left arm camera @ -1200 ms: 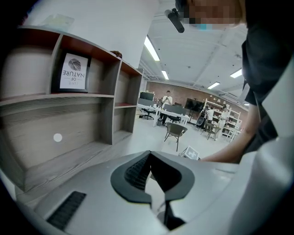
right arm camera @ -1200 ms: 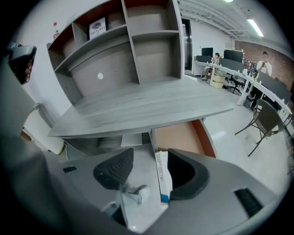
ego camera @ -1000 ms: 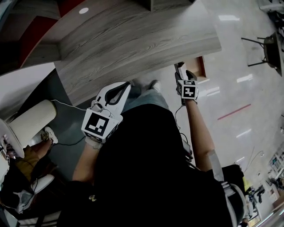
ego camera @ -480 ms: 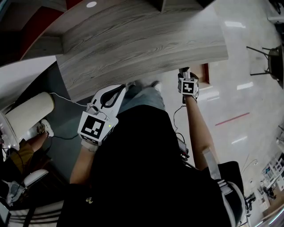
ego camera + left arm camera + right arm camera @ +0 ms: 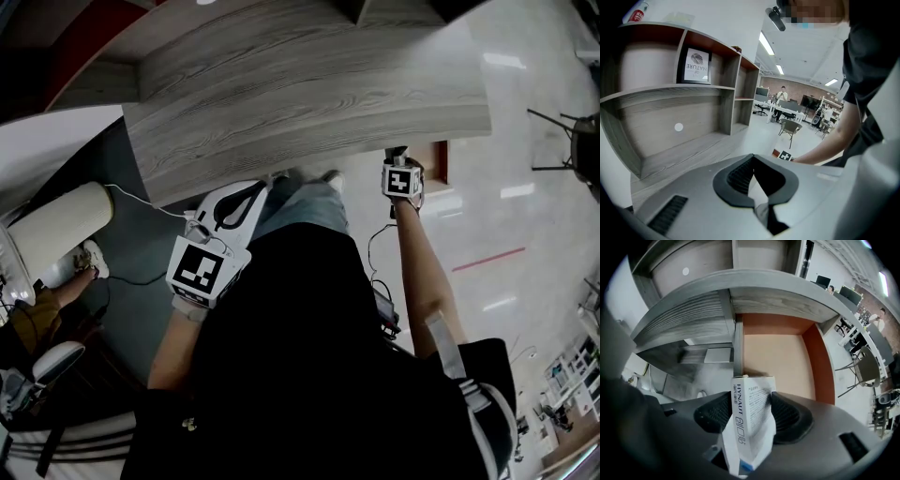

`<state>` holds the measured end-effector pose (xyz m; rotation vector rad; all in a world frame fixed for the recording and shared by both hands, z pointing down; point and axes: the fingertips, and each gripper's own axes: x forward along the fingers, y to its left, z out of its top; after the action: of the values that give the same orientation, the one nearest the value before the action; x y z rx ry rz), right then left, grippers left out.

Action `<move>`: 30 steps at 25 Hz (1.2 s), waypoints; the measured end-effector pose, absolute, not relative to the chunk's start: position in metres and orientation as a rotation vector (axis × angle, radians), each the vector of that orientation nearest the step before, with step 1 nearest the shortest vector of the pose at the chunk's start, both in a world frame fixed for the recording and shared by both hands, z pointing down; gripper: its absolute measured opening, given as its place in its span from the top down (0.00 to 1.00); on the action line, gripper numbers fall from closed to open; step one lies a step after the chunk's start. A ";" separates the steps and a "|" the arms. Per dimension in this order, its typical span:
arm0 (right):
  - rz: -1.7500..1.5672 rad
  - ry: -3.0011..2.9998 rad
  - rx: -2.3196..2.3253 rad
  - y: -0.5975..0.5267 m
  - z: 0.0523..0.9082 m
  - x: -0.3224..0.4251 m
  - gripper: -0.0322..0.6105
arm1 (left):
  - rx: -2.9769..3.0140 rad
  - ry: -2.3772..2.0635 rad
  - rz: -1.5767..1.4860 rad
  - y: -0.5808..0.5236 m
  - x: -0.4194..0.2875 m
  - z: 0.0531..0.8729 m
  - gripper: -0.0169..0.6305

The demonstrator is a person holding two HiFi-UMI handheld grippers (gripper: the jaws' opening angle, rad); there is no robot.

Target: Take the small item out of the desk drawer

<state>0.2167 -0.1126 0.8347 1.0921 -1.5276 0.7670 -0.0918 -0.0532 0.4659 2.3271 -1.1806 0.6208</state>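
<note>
My right gripper [image 5: 751, 397], jaws just opening, grips a white printed carton [image 5: 752, 423]; open orange-lined drawer [image 5: 778, 357] at 12 o'clock; left gripper [image 5: 752, 157] closed.

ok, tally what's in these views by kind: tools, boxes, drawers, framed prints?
White printed cardboard box: 1
White handheld two-jaw tool: 2 (left tool, right tool; the right tool's jaws have just been opening, box between them)
Open red-walled, tan-floored drawer: 1
Black-framed print on shelf: 1
Total: 5
</note>
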 end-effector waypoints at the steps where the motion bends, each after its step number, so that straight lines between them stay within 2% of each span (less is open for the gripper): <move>1: 0.749 -1.537 1.089 -0.114 0.834 0.215 0.60 | 2.329 -1.178 0.620 -0.053 -0.091 0.466 0.96; 5: 0.693 -1.557 1.075 -0.116 0.822 0.206 0.72 | 2.327 -1.182 0.596 -0.054 -0.087 0.464 0.96; 15: 0.658 -1.530 1.073 -0.114 0.798 0.202 0.76 | 2.367 -1.181 0.568 -0.054 -0.082 0.451 0.96; 17: 0.633 -1.528 1.092 -0.114 0.788 0.203 0.83 | 2.374 -1.187 0.552 -0.055 -0.082 0.447 0.96; 30: 0.636 -1.536 1.163 -0.105 0.714 0.201 0.84 | 2.442 -1.162 0.440 -0.053 -0.073 0.418 0.96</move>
<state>0.2005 -0.1051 0.7144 1.1634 -1.5356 0.6364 -0.0726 -0.0532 0.4176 2.4421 -1.1623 0.4401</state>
